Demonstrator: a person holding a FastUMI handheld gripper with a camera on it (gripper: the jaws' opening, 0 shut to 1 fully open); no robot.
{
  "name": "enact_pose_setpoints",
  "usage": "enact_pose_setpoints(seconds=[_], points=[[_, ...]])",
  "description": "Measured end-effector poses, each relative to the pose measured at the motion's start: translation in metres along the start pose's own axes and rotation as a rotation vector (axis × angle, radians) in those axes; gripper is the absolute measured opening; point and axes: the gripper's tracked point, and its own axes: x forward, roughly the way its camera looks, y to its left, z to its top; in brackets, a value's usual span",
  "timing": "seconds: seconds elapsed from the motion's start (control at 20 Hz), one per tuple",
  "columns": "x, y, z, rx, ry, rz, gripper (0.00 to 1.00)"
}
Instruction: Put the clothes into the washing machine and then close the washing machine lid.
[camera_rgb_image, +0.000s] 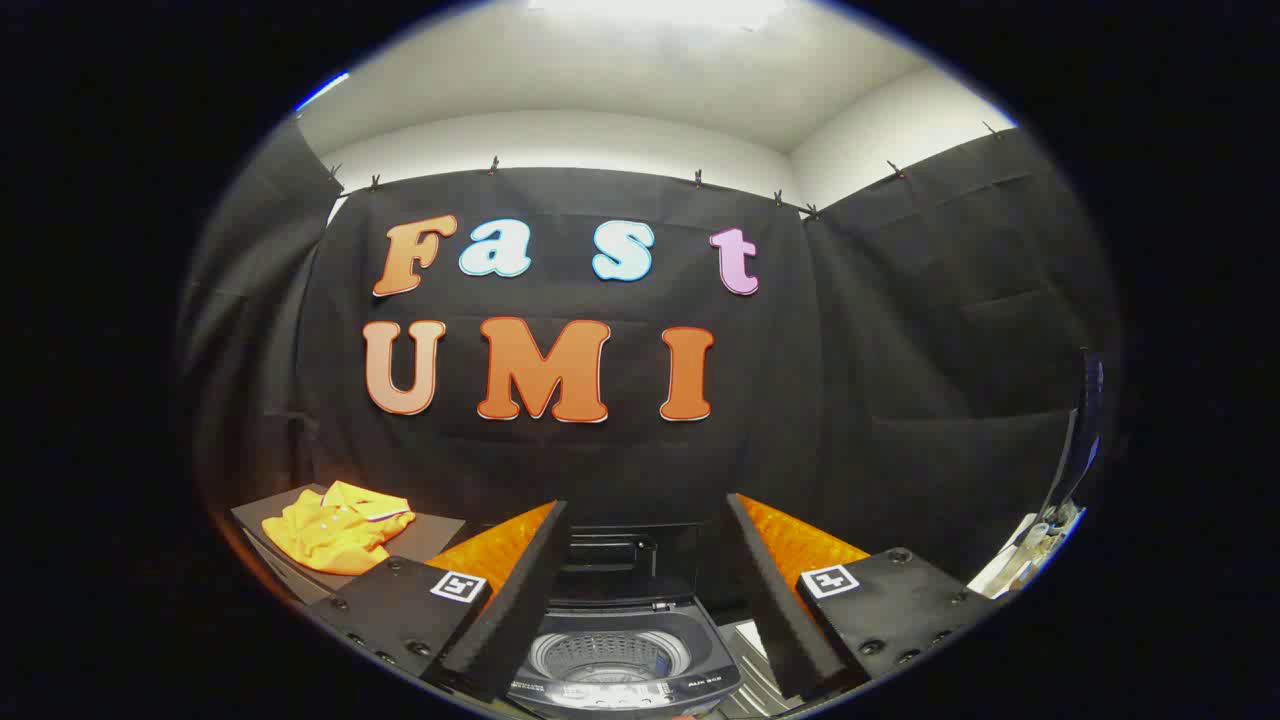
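1 shirt left of open tongs

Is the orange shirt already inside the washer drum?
No: the orange shirt lies crumpled on a dark board beside the open claw, while the washer drum sits between its fingers.

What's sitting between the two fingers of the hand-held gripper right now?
In the gripper view, the washing machine with its drum open lies between the open hand-held gripper's fingers; nothing is held.
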Motion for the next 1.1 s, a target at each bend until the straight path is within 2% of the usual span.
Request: enact_pose_setpoints(seconds=[0.55,0.9,1.1], points=[[0.011,-0.002,-0.014,0.037,0.014,-0.025,0.99],[0.007,0.011,-0.007,-0.007,-0.001,0.003,0.99],[0.007,0.026,-0.015,0.040,0.016,0.041,0.99]])
